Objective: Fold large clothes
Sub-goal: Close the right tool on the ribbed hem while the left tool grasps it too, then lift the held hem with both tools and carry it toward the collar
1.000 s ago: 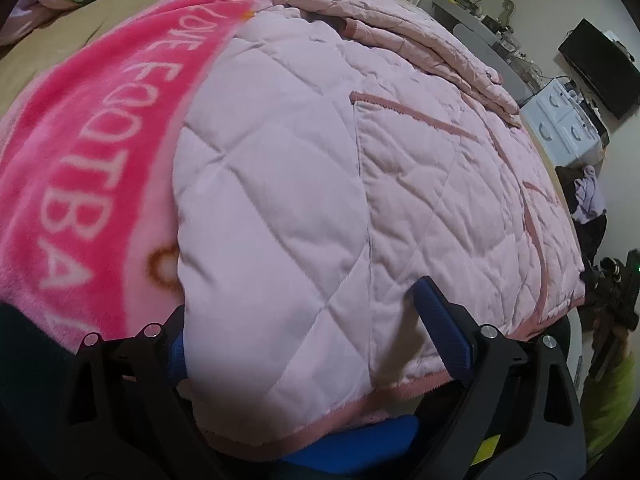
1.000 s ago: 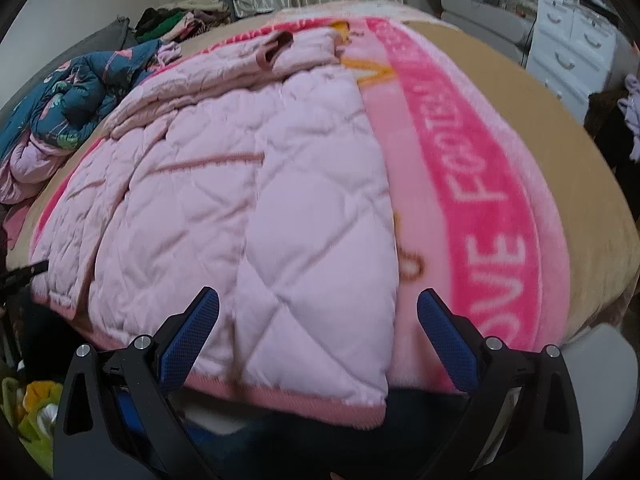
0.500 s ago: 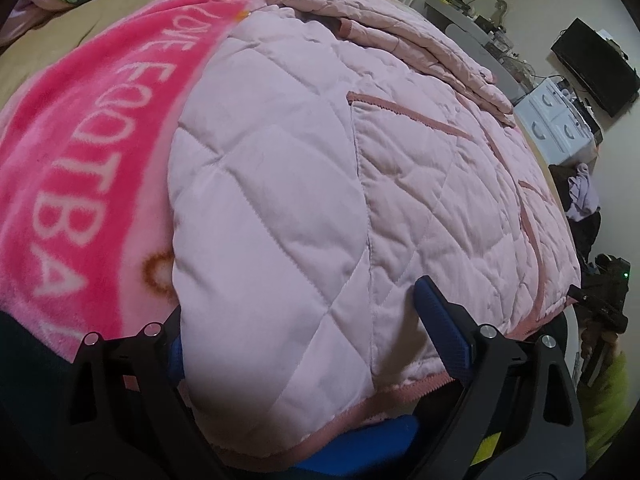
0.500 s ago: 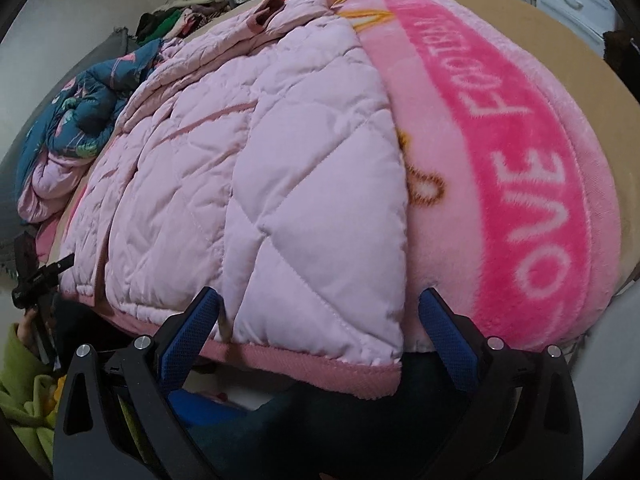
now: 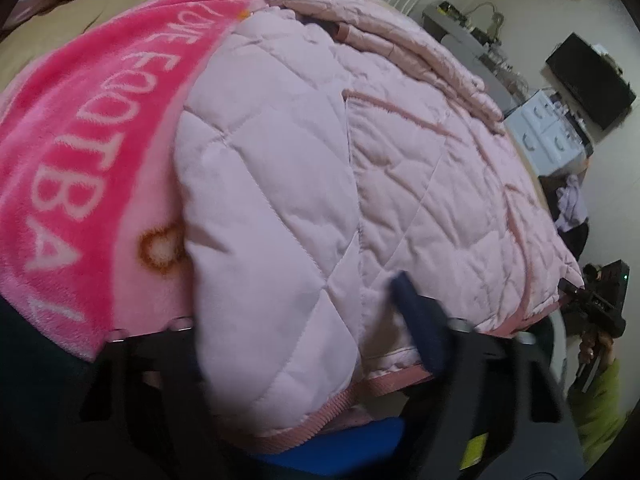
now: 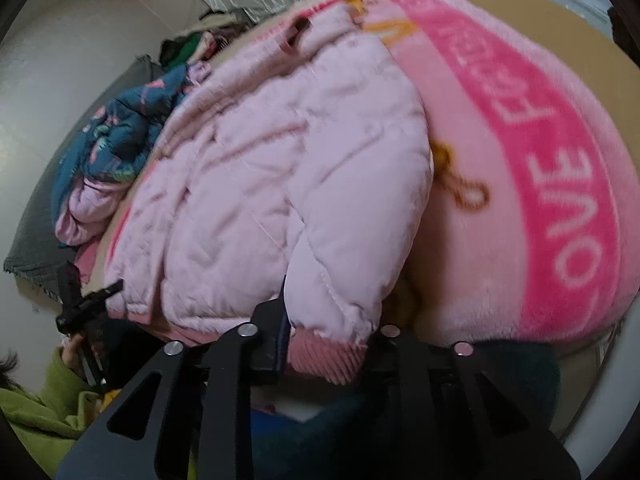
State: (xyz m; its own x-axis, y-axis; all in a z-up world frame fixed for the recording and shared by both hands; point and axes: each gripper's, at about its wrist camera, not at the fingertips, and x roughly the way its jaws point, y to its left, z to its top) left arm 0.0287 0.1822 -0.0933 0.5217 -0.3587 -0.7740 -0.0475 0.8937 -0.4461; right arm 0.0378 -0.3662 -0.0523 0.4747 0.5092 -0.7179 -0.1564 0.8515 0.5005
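Observation:
A pale pink quilted jacket [image 5: 320,184] lies spread over a bright pink lettered blanket [image 5: 80,128] on the bed. My left gripper [image 5: 296,340] is at its near hem corner, jaws closing. The padded fabric bulges between them and hides the left finger. The blue right finger [image 5: 416,328] presses into the cloth. In the right wrist view the same jacket [image 6: 280,184] bunches up. My right gripper [image 6: 328,344] is closing tight on the ribbed hem [image 6: 328,356]. Each gripper also shows small in the other's view: the right gripper [image 5: 572,292], the left gripper [image 6: 108,292].
A blue patterned heap of clothes [image 6: 116,148] lies at the bed's far side. White drawers [image 5: 548,132] and a black screen [image 5: 588,84] stand by the wall. A person's green sleeve [image 6: 40,408] is below the bed edge. Beige sheet [image 6: 520,20] shows past the blanket.
Both pairs of jaws have closed in on the jacket's hem. The right gripper has tilted and the hem corner it pinches has bunched up. The left has hardly shifted.

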